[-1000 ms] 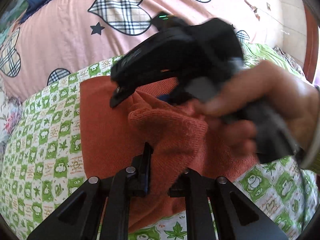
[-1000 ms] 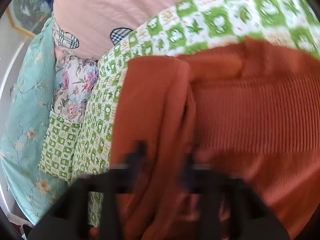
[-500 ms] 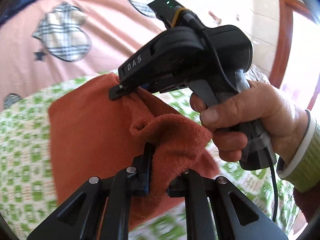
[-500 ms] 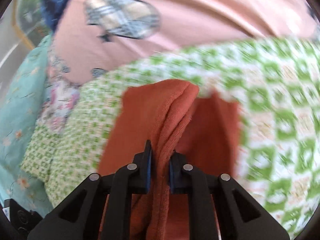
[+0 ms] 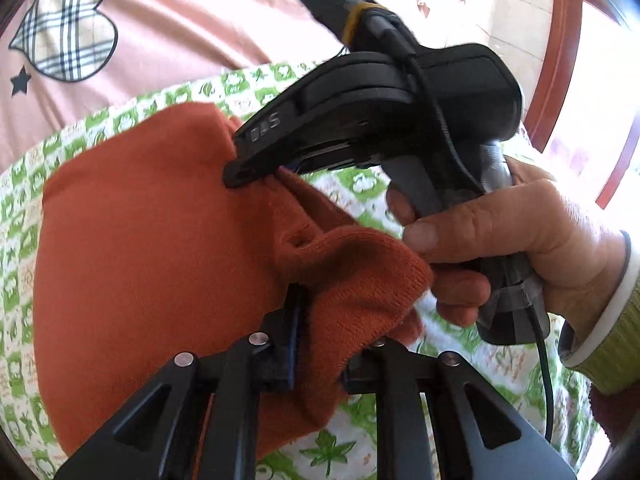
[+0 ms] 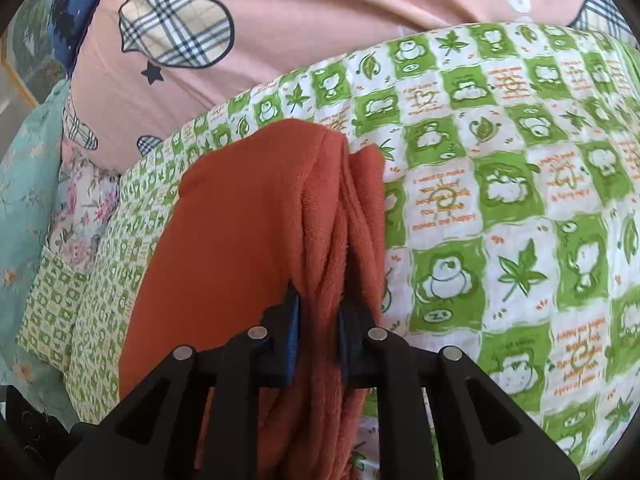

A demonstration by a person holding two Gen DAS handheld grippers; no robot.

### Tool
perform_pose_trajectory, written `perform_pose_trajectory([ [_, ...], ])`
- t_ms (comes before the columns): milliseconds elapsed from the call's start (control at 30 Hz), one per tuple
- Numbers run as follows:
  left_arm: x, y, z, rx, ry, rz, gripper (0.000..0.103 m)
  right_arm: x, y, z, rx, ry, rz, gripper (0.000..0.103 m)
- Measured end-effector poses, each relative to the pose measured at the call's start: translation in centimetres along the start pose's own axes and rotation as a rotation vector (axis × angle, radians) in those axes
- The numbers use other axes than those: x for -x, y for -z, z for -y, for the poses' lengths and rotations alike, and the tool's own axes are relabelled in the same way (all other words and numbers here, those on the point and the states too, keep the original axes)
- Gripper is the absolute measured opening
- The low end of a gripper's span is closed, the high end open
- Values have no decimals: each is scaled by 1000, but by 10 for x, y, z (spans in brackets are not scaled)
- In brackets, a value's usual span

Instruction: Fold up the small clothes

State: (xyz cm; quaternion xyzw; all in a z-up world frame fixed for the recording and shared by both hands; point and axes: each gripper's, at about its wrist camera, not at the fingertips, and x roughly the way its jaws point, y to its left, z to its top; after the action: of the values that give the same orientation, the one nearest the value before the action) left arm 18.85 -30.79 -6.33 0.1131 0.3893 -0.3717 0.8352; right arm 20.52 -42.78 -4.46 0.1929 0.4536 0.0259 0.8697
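Two grippers hold one orange knit garment (image 5: 152,240) above a green frog quilt (image 6: 500,200). On the left side, the garment hangs wide and smooth, and its left edge has quilt showing beside it. The left gripper (image 5: 320,344) pinches a thick rolled edge of the garment between its two fingers. Further right, the right gripper (image 5: 244,168) bites the garment's top edge, held by a hand (image 5: 500,236). In the right wrist view, the right gripper (image 6: 318,336) is clenched on a bunched fold of the garment (image 6: 248,220). To the right of that fold, the quilt lies open and wide. A pink sheet (image 6: 320,12) with plaid hearts sits behind the quilt.
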Motion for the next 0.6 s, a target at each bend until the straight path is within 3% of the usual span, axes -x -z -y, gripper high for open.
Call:
perform_pose_trajectory([
  [33,3,0,-3,4,12,-6,20,5,0,0,-9,11,10,29],
  [100,13,3,-9,17,38,-19,35,18,2,1,-27,36,30,39],
  [133,23,6,-13,29,51,-16,38,23,3,0,-33,53,39,56],
  [200,42,18,-20,56,62,0,52,33,5,1,-54,57,57,79],
  [233,52,22,-27,73,62,6,57,38,8,2,-65,34,64,82],
  [300,70,27,-47,122,45,15,83,41,13,4,-81,-12,45,82],
  [467,107,39,-101,302,25,50,88,31,24,6,-78,-18,-22,82],
  [600,103,41,-154,446,40,15,93,21,25,8,-92,-58,-47,82],
])
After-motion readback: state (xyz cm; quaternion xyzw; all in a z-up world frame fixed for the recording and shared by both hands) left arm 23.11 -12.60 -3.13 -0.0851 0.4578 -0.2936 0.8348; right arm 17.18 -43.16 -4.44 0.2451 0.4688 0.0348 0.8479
